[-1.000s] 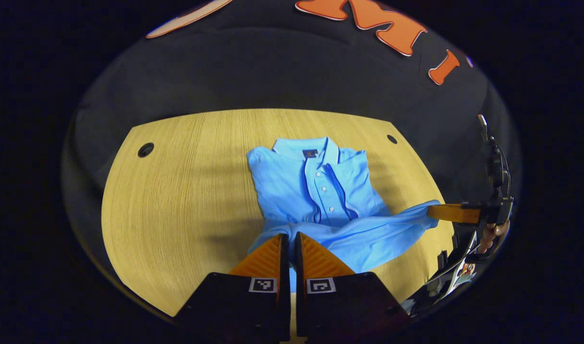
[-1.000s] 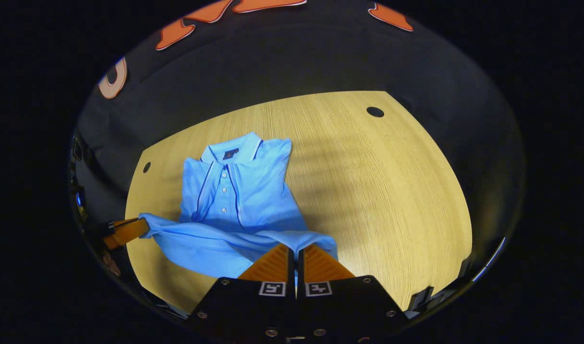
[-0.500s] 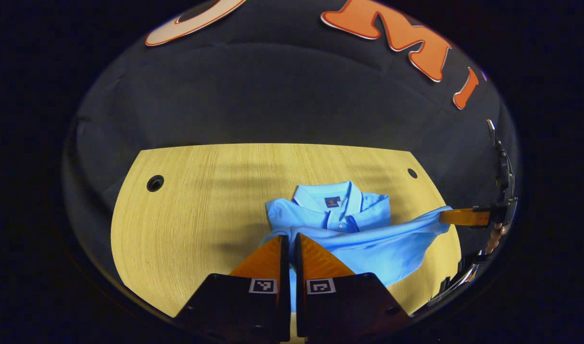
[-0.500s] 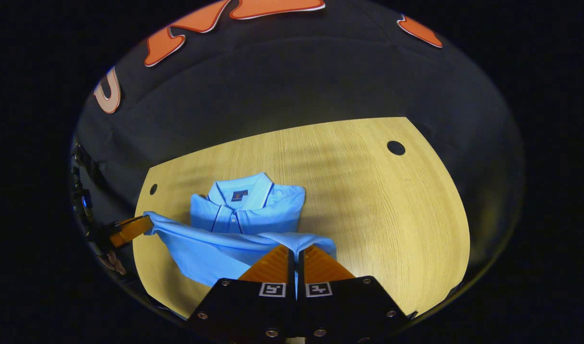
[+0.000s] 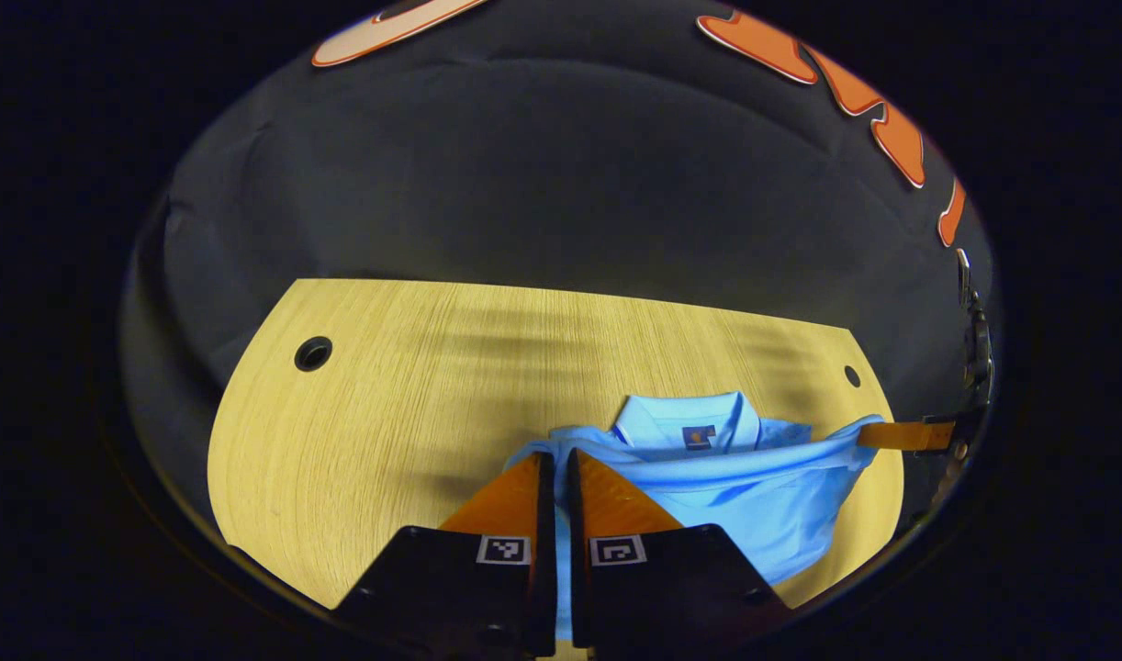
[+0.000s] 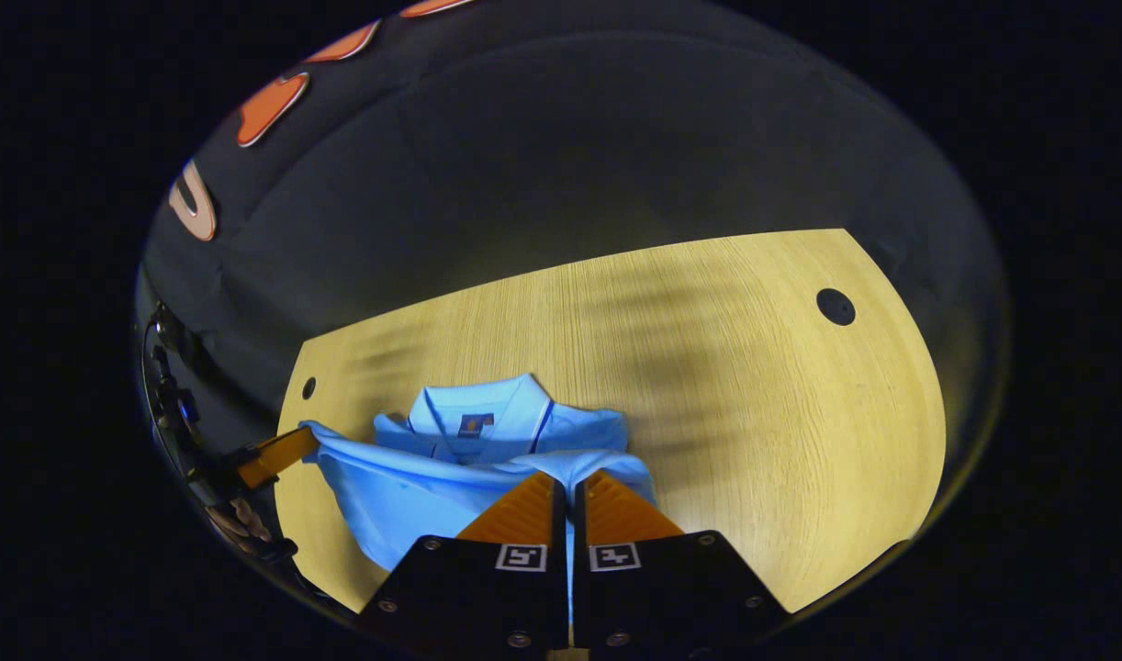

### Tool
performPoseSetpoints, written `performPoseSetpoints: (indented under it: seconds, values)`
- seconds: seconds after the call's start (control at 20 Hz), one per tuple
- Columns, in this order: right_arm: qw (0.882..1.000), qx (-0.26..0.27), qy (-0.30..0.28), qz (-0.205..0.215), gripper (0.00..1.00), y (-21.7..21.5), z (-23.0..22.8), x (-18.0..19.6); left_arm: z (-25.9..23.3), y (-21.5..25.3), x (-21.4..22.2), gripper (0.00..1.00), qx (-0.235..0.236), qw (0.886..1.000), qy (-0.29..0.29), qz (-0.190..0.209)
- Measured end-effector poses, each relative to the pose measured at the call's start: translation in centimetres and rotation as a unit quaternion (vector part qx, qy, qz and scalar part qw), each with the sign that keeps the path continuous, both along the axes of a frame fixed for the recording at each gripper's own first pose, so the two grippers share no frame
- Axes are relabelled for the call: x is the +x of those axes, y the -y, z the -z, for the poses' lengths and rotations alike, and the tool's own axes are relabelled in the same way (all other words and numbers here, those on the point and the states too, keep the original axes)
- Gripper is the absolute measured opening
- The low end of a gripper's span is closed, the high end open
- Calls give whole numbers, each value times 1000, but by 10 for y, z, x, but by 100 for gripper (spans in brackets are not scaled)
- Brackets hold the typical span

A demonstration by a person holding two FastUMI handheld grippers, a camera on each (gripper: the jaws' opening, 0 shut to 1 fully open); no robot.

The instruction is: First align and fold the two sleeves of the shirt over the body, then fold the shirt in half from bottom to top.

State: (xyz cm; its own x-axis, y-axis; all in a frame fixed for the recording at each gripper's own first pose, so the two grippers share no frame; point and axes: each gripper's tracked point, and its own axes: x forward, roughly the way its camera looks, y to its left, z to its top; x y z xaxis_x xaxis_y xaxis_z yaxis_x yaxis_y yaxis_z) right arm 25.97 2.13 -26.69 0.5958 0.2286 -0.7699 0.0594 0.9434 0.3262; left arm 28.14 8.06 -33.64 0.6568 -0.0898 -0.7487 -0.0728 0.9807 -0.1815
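Holding the blue shirt (image 5: 754,496) hem over its collar | we keep left gripper (image 5: 555,468) and right gripper (image 6: 568,487) clamped on it | wooden table (image 5: 387,413)

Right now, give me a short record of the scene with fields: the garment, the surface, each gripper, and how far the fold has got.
garment: light blue polo shirt, collar at the far end, lower hem lifted
surface: pale wooden table with round holes
left gripper: shut on one corner of the hem
right gripper: shut on the other corner
fold stage: hem held above the body, close to the collar, not yet laid down
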Motion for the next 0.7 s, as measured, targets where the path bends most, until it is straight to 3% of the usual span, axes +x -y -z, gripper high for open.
performPoseSetpoints:
  seconds: [0.15,0.35,0.4,0.6,0.7]
  values:
    - [1000,9,7,8,10,1,-1,5,-7,8,0,23,-9,1000,2,0]
    - [998,-23,55,4,37,7,-24,3,-24,15,-11,81,-21,1000,13,7]
    - [998,-21,56,9,49,7,-30,-1,-29,16,-14,96,-19,1000,11,7]
    - [997,-28,70,10,87,3,-45,-22,-50,14,-31,99,-1,999,31,20]
    - [995,-54,88,14,93,5,-58,-36,-65,13,-42,99,9,998,48,30]
